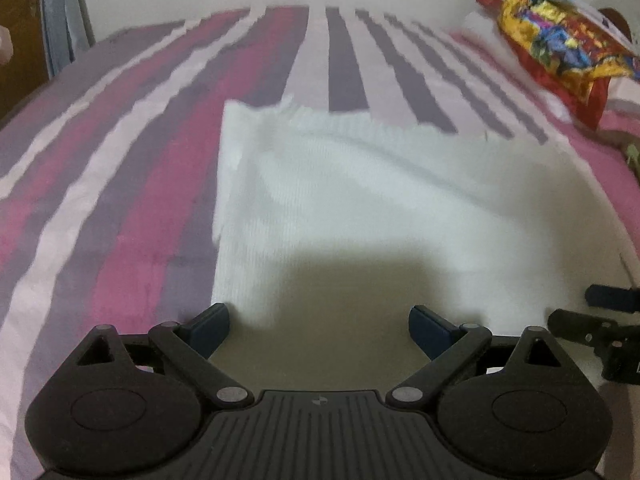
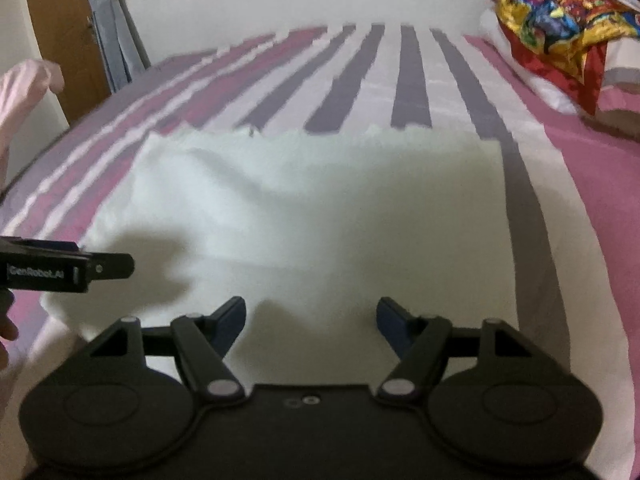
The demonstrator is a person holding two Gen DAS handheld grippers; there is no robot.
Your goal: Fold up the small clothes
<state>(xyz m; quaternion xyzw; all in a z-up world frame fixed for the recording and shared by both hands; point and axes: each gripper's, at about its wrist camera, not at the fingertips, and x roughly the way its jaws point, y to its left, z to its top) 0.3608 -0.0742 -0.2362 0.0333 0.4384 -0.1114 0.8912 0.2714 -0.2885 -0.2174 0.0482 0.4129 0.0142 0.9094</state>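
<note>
Left gripper (image 1: 319,330) sits nearest the lens in the left wrist view, jaws spread wide, nothing between them, hanging over the near edge of the white garment (image 1: 360,200). Right gripper (image 2: 312,320) is the same: jaws apart, empty, over the near edge further along; its fingertips (image 2: 232,312) show no contact I can confirm, and the frames are blurry. The garment lies mostly flat on the striped bedsheet (image 1: 120,200), roughly rectangular, with a soft ridge running across it and its far edge ragged against the purple stripes. A shiny red-yellow bag (image 2: 560,20) rests on a pillow at the far right, well apart from the cloth. Risks, as I judge them: the knit is thick and limp, so a pinch from above may catch only the top layer, or grab sheet along with cloth, and the fold then drags the bedding. With uneven grips at the two corners the fold line goes skewed. The ridge may get trapped under the fold as a lump. Pose: both grippers tilt steeply down toward the bed, side by side, each visible at the edge of the other's view, and a bit of hand (image 2: 6,332) shows at the left border of the right wrist view.
</note>
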